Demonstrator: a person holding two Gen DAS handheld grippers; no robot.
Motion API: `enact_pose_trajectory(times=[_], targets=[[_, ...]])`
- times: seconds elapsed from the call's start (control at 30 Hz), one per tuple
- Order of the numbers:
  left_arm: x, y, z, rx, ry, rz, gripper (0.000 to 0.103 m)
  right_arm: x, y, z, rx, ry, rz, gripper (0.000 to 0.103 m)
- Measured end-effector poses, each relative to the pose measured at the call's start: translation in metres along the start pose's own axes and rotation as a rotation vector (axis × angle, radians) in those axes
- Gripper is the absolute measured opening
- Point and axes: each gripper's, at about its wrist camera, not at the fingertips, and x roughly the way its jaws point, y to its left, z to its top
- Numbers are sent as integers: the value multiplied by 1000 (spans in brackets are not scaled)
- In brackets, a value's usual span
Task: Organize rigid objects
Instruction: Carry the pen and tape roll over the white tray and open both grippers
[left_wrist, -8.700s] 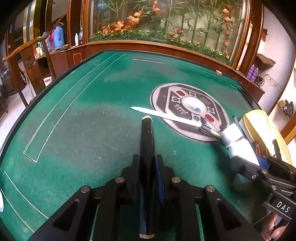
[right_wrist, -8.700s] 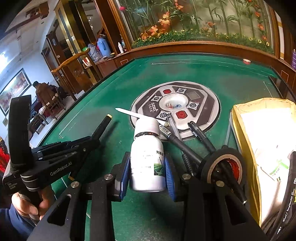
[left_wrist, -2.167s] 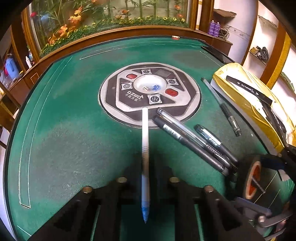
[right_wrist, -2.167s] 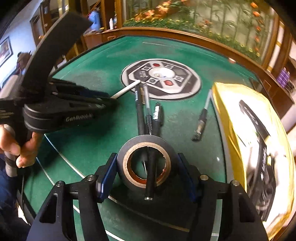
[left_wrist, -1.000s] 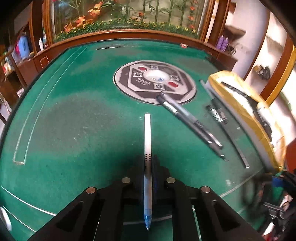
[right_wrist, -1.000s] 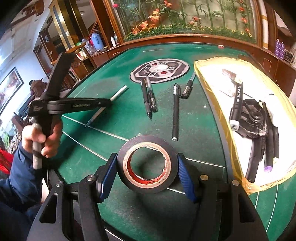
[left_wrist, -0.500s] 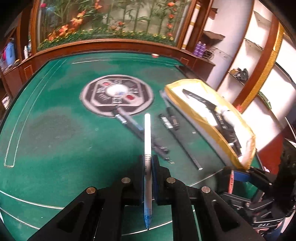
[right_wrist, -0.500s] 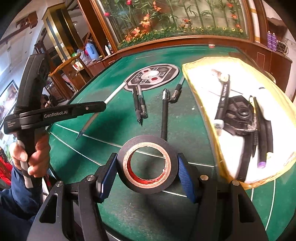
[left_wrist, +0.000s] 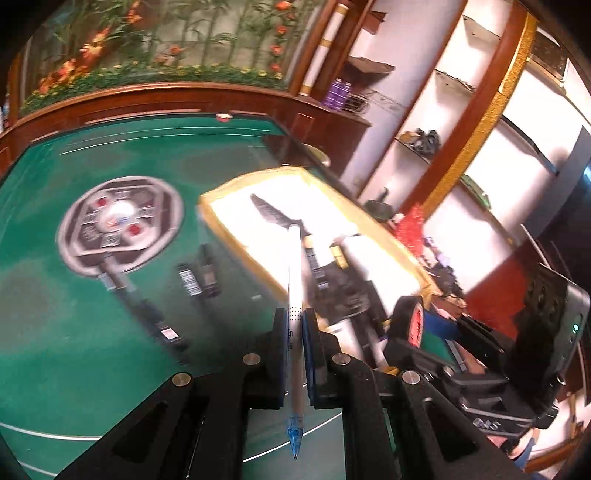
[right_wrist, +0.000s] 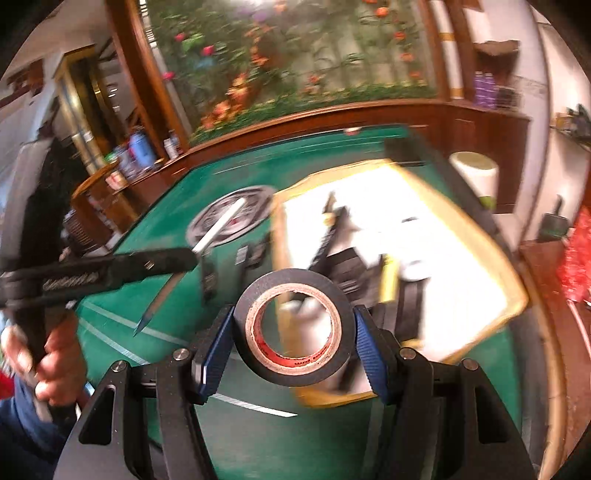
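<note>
My left gripper is shut on a white pen with a blue tip; the pen's far end hangs over the near edge of the yellow-rimmed white tray. The same white pen and left gripper show at the left of the right wrist view, held by a hand. My right gripper is shut on a roll of black tape, held upright above the yellow tray. The tray holds several dark pens, a white bottle and other black items.
Several dark pens lie on the green felt table near the round grey centre panel. A wooden rail borders the table. Shelves stand at the right. A white cup sits beyond the tray.
Both grippers have swung right and risen toward the yellow tray, the left still carrying the white pen and the right still carrying the tape roll. The tray now fills the middle of both views.
</note>
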Motion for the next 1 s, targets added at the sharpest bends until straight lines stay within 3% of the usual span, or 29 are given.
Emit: enact_pose_trajectory(times=[0.17, 0.47, 0.67, 1.0], targets=[[30, -31, 17, 15, 24, -32, 7, 11, -40, 14, 59, 9, -109, 62], [85, -60, 22, 17, 104, -26, 7, 42, -85, 20, 117, 62, -169, 62], [101, -64, 14, 34, 131, -11, 6, 47, -88, 18, 81, 73, -210, 62], [96, -67, 7, 65, 112, -16, 7, 47, -83, 18, 60, 75, -236, 63]])
